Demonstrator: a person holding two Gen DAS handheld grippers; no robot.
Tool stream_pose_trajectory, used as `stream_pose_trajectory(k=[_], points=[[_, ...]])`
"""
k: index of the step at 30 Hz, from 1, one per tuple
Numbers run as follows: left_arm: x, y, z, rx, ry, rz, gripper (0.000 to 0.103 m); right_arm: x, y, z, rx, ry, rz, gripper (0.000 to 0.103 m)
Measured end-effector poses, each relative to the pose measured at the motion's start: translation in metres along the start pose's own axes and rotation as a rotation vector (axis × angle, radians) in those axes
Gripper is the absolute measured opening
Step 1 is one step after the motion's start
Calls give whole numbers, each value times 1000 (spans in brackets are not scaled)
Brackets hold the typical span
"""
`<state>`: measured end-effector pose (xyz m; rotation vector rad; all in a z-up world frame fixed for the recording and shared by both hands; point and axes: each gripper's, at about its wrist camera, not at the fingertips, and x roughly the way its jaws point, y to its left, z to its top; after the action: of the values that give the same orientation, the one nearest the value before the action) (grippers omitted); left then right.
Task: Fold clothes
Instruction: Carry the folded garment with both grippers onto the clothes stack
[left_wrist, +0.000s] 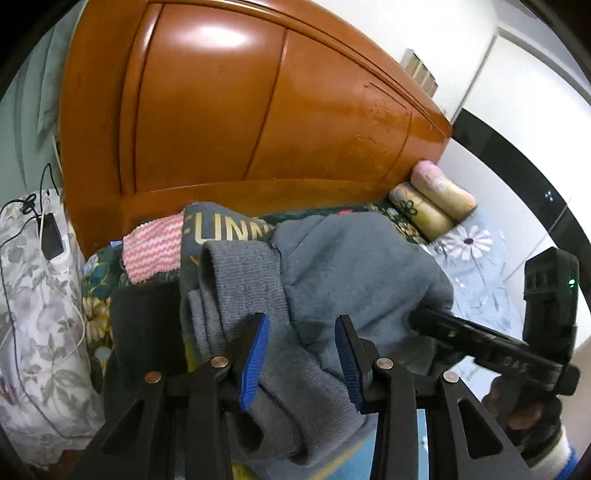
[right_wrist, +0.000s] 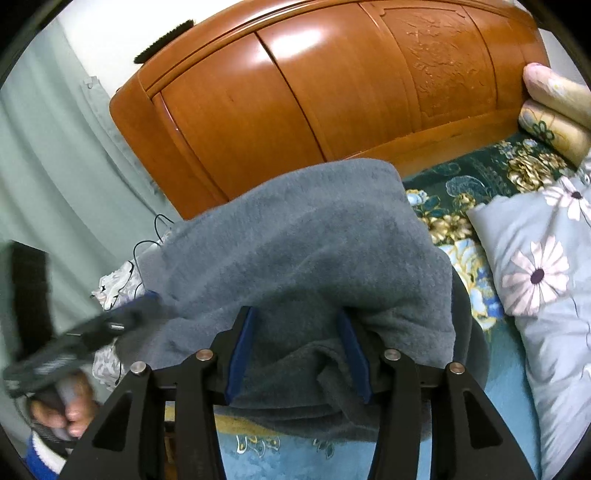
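Both grippers, left (left_wrist: 301, 354) and right (right_wrist: 295, 350), pinch the grey fleece sweatshirt (right_wrist: 295, 251) over the bed (right_wrist: 487, 177); keep edges level while folding.

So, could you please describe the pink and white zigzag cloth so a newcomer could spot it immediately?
Start at the glossy orange wooden headboard and drop to its lower left, where the dark green floral bedspread begins. The pink and white zigzag cloth lies there, beside the grey fleece sweatshirt. It alone has wavy pink stripes.
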<state>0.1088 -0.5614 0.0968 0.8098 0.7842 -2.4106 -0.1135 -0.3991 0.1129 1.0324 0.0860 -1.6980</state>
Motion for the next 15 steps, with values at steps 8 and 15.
stream_pose_trajectory(k=[8, 15], points=[[31, 18, 19, 85, 17, 89, 41, 49, 14, 43, -68, 12, -19, 50], [29, 18, 19, 86, 25, 83, 41, 49, 22, 33, -98, -5, -55, 51]])
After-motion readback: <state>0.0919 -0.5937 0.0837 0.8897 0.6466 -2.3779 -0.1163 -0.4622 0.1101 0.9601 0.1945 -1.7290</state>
